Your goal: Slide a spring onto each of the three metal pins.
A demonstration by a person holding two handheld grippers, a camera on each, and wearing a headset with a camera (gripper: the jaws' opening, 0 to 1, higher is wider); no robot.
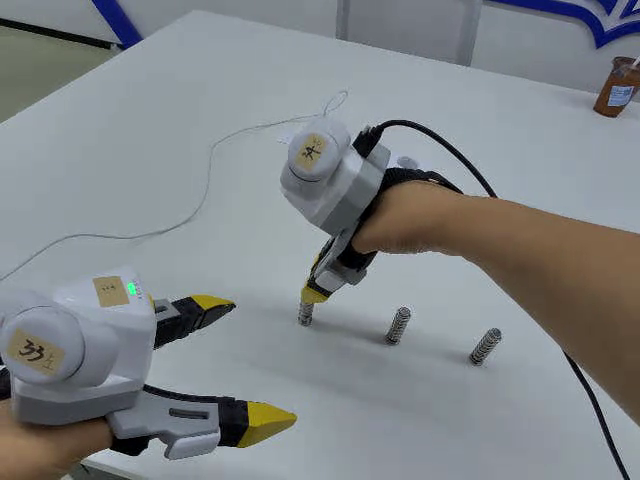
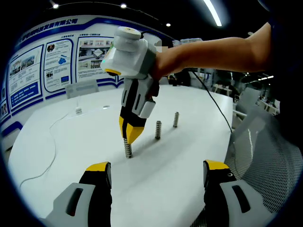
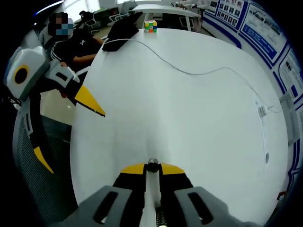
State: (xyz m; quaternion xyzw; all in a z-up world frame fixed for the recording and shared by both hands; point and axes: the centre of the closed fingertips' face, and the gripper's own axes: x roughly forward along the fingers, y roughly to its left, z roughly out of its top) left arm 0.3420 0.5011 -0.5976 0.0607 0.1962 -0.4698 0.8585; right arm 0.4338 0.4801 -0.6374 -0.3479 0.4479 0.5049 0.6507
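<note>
Spring (image 1: 306, 316) stands upright, pinched in right gripper (image 1: 312, 295).

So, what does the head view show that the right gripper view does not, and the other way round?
Head view: three springs in a row, the right gripper seen from outside, shut on the left spring, and a jar. Right gripper view: a cube, a seated person, a round metal tip between its jaws. Both: the white table, a thin cable, the open left gripper.
</note>
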